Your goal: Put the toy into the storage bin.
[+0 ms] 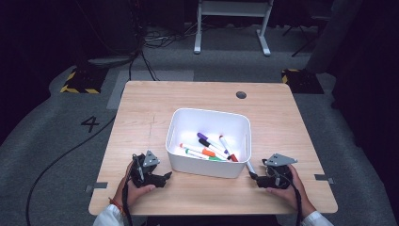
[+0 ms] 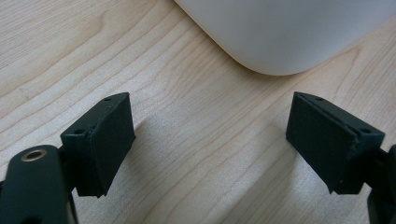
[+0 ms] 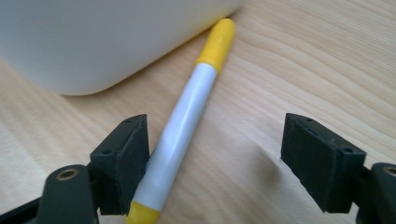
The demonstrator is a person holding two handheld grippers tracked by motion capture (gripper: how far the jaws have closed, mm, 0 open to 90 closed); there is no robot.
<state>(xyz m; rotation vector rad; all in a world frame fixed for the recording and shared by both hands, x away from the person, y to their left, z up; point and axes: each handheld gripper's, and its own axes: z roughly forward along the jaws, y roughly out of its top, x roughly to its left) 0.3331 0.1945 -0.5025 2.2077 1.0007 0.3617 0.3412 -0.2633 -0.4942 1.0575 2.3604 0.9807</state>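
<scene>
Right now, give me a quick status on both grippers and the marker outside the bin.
Left gripper open, nothing between jaws. Right gripper open, straddling yellow-capped marker, which lies on the table against the white bin. Bin wall crowds the marker.

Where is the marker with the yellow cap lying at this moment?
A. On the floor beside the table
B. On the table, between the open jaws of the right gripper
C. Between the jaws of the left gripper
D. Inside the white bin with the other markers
B. The yellow-capped marker lies on the wooden table beside the white bin, between the wide-open jaws of the right gripper, which do not clamp it.
</scene>
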